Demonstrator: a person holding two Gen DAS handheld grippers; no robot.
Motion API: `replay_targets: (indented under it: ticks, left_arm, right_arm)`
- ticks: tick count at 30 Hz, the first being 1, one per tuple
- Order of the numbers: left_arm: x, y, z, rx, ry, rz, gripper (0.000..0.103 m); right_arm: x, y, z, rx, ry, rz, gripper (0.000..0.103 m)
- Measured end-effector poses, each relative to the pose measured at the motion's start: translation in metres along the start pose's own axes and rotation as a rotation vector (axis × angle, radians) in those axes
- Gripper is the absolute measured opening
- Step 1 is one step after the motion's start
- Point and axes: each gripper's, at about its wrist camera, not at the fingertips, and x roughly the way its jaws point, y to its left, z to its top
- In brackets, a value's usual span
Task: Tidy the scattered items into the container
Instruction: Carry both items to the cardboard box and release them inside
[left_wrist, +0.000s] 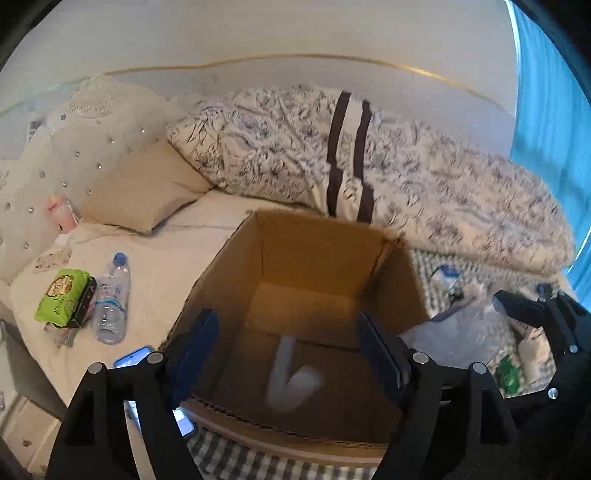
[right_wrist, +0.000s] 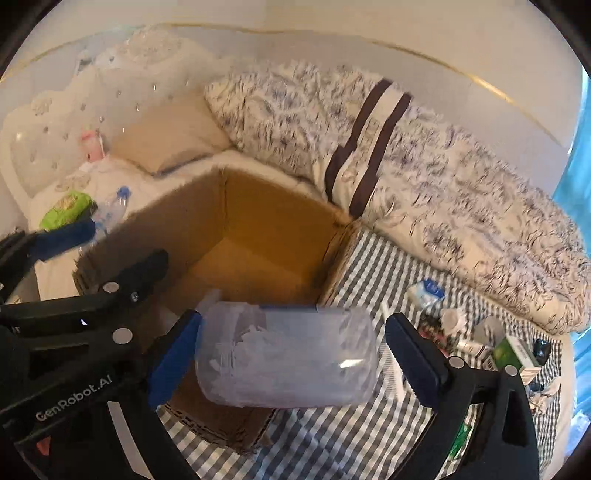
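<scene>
Hovering my left tongs (left_wrist: 286, 350) spread and empty over the open cardboard box (left_wrist: 317, 273) on the bed, I am seeing a blurred pale item (left_wrist: 293, 376) inside. My right tongs (right_wrist: 291, 354) are bracketing a clear plastic jar (right_wrist: 286, 354) at the box's edge; grip unclear.

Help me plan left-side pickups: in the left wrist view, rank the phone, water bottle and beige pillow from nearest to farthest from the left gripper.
1. Phone, beside the left gripper's left finger.
2. Water bottle, farther left on the bed.
3. Beige pillow, by the headboard.
</scene>
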Motion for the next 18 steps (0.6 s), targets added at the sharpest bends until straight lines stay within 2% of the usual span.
replay_targets:
  ticks: [3,5,15,18]
  left_arm:
    - [-0.009,-0.003,0.005,-0.009,-0.012,-0.016,0.080]
    - [-0.014,-0.005,0.010,-0.006,-0.019,-0.014,0.081]
    - [-0.034,-0.010,0.019,-0.020,-0.034,-0.009,0.081]
    - [-0.038,-0.008,0.021,-0.034,-0.042,0.004,0.087]
  right_arm:
    - [-0.015,-0.004,-0.001,-0.012,-0.054,-0.040,0.099]
    - [-0.022,-0.007,-0.001,-0.011,-0.074,-0.036,0.099]
    - [-0.039,-0.018,0.002,0.059,-0.106,0.054,0.099]
    - [-0.040,-0.023,0.003,0.104,-0.106,0.109,0.099]
